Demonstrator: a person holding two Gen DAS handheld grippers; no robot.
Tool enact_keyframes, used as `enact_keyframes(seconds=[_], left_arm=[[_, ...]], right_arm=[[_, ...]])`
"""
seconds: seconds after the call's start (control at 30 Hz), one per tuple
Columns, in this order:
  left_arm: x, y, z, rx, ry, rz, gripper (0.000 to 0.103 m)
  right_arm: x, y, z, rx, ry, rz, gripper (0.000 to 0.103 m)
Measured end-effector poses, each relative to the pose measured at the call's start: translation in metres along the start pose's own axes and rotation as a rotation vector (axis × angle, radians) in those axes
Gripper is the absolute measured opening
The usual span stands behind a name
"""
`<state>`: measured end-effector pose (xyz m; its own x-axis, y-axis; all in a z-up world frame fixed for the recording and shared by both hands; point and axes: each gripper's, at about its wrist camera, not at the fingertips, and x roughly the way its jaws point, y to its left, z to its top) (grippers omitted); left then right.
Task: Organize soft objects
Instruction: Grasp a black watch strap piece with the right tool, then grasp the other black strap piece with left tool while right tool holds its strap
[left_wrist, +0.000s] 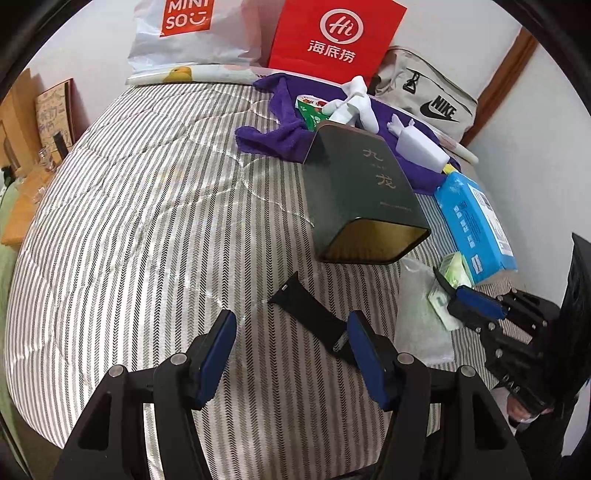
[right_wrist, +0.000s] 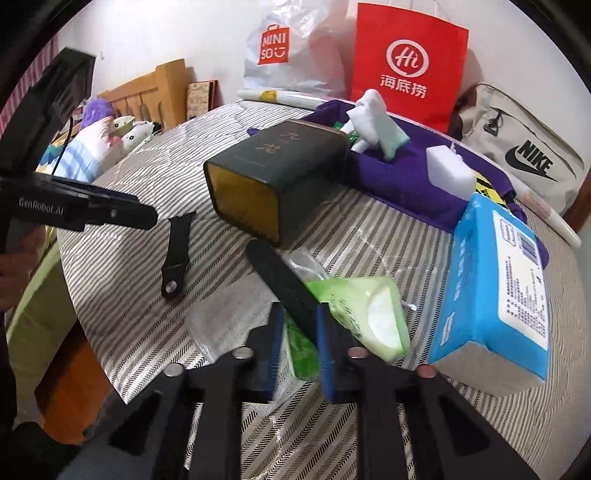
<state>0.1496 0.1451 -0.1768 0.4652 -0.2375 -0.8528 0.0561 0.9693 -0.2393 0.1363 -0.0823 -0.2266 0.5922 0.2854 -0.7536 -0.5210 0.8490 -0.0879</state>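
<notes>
Right gripper (right_wrist: 301, 343) clamped on black strap (right_wrist: 284, 284) over green tissue pack (right_wrist: 365, 314), bed's (right_wrist: 129, 229) near edge; strap's limp, light—grip mid-length. Left gripper (left_wrist: 291, 354) half-open, empty.

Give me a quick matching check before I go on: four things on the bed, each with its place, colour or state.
Things:
1. dark tin
2. big tissue pack
3. white sponge block
4. green tissue packet

States:
A. lying on the purple cloth
B. between the right tongs
C. on its side, open end towards the cameras
D. blue wrapper

Pairs: 1-C, 2-D, 3-A, 4-B
</notes>
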Motion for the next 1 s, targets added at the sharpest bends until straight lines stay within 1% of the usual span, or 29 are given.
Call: enact_keyframes(seconds=[0.13, 0.3, 0.4, 0.6, 0.7, 0.77, 0.83, 0.9, 1.0], left_arm=[[0.004, 0.005, 0.001, 0.004, 0.010, -0.023, 0.060], [0.009, 0.008, 0.003, 0.008, 0.016, -0.054, 0.060], [0.012, 0.009, 0.004, 0.006, 0.018, -0.062, 0.060], [0.015, 0.012, 0.003, -0.008, 0.022, -0.074, 0.060], [0.016, 0.013, 0.001, -0.016, 0.023, -0.070, 0.060], [0.016, 0.013, 0.001, -0.022, 0.025, -0.067, 0.060], [0.017, 0.013, 0.000, -0.030, 0.027, -0.063, 0.060], [0.018, 0.013, 0.002, -0.037, 0.025, -0.062, 0.060], [0.019, 0.011, 0.001, -0.049, 0.025, -0.062, 0.060]], right_arm=[[-0.001, -0.002, 0.006, 0.043, 0.033, -0.001, 0.012], [-0.007, -0.003, 0.015, 0.043, 0.027, -0.042, 0.010], [-0.001, -0.005, 0.020, 0.041, 0.041, -0.071, 0.011], [0.018, -0.009, 0.027, 0.038, 0.068, -0.067, 0.011], [0.021, -0.011, 0.028, 0.035, 0.071, -0.056, 0.013], [0.021, -0.014, 0.029, 0.041, 0.073, -0.041, 0.023], [0.018, -0.014, 0.030, 0.039, 0.062, -0.047, 0.029], [0.016, -0.016, 0.030, 0.038, 0.052, -0.046, 0.031], [0.022, -0.019, 0.030, 0.037, 0.072, -0.031, 0.031]])
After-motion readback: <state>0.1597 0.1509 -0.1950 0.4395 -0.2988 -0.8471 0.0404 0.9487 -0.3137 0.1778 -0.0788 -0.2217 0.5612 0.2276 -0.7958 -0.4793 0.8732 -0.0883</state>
